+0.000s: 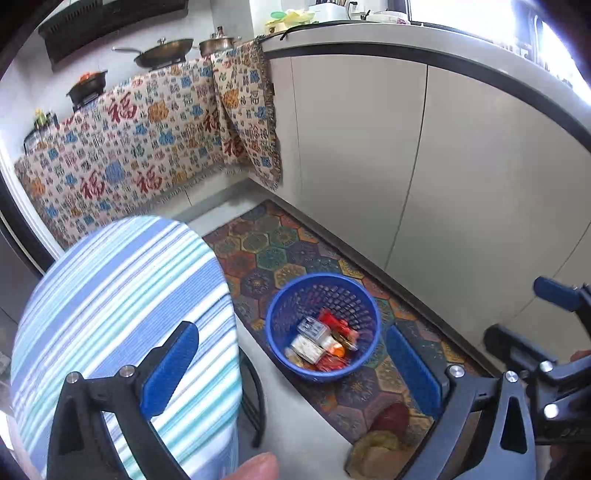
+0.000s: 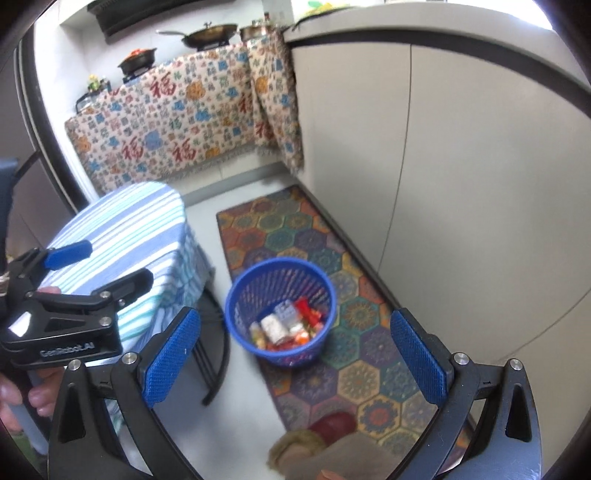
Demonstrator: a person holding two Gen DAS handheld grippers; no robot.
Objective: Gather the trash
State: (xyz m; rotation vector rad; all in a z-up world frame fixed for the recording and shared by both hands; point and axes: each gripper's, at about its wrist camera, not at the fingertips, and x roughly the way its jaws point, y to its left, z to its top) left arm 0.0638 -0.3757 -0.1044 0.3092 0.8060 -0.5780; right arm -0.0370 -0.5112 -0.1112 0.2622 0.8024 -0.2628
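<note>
Below, blue trash basket [image 1: 323,326] [image 2: 280,312] on rug, both jaws wide open, empty.

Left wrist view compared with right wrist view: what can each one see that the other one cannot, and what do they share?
Only the left wrist view shows the countertop clutter and the right tool from outside. Only the right wrist view shows the left tool from outside, with fingers gripping its handle. Both show the blue basket holding trash, the hexagon-patterned mat, the striped stool and pans on the stove. Both tools are open and empty.

Blue basket [image 1: 323,295]; blue-white-teal striped tablecloth [image 1: 122,288]; multicoloured hexagon-patterned rug [image 2: 306,229]; cream curtain [image 1: 140,140], red and blue characters.
</note>
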